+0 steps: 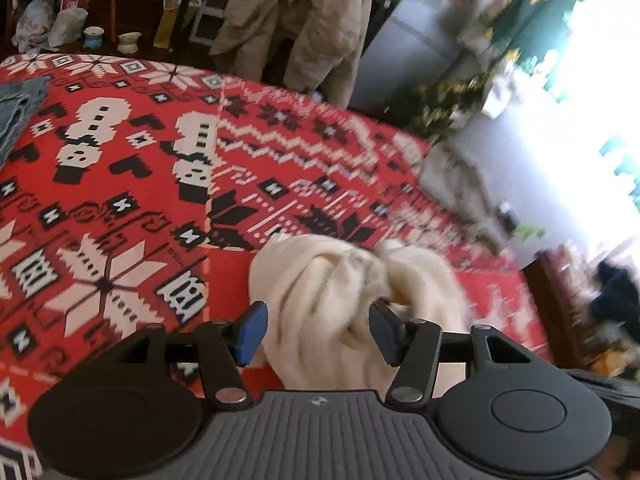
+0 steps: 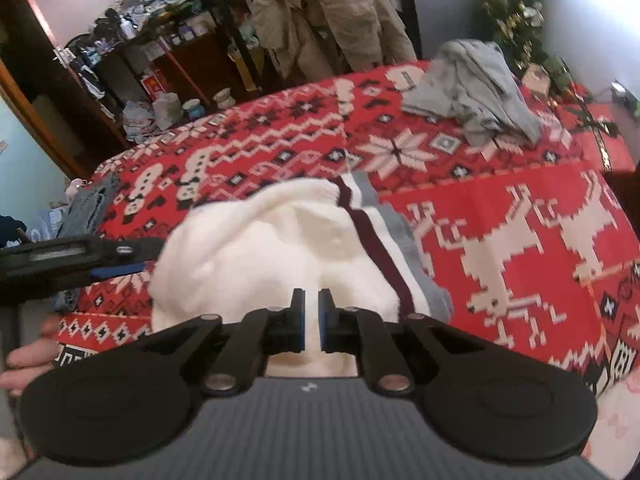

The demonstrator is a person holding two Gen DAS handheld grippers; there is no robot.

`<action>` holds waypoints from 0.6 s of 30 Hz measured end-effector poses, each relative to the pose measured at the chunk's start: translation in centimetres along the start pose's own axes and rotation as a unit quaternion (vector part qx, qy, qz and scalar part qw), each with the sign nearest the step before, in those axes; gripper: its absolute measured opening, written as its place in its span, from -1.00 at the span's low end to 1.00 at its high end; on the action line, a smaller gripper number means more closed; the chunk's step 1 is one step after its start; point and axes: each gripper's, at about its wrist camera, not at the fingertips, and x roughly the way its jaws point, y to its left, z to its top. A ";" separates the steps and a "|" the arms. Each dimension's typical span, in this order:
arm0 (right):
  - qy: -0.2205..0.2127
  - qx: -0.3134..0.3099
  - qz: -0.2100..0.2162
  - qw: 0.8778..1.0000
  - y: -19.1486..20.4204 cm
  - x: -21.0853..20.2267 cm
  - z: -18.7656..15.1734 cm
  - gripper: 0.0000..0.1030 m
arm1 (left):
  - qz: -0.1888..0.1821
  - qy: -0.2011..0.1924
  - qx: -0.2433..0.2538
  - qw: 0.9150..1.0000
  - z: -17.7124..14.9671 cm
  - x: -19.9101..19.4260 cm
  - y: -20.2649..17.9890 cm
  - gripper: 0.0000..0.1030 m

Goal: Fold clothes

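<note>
Garment: cream sweater, bunched on the red patterned table, striped hem to my right.
Handling: soft, light, floppy, I judge.
Left gripper: fingers parted around cloth, no pinch.
Right gripper: fingers nearly closed, apparently empty.
Hold: take the hem edge.

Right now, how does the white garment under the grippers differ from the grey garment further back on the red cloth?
The white garment is cream with maroon, white and grey stripes along one edge; the grey garment is plain grey. The white garment lies bunched right at the right gripper; the grey garment lies far back, away from both grippers. Both are crumpled, unfolded, on the red patterned cloth.
</note>
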 end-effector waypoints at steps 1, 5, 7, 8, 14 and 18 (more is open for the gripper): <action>-0.002 0.000 0.001 1.000 0.2 -0.1 0.1 -0.83 | 0.006 0.008 0.000 1.000 -0.1 0.7 0.0 0.07; -0.009 0.011 0.007 1.000 0.3 -0.6 0.3 -0.73 | 0.031 0.038 -0.001 0.999 -0.7 3.3 -0.1 -0.22; -0.017 0.020 0.014 1.000 0.1 -0.8 0.6 -0.41 | 0.039 0.038 -0.002 0.998 -1.0 3.8 -0.2 -0.40; -0.023 0.022 0.016 0.999 0.2 -0.8 0.7 -0.34 | 0.044 0.034 -0.001 0.998 -1.2 3.5 -0.3 -0.42; -0.018 0.049 0.041 0.998 1.6 1.3 2.4 -0.16 | 0.057 0.023 0.011 0.998 -3.5 1.1 -1.4 -0.49; 0.018 0.076 0.057 0.995 2.9 4.5 3.3 -0.14 | 0.048 0.022 0.022 0.998 -5.3 -0.5 -1.9 -0.49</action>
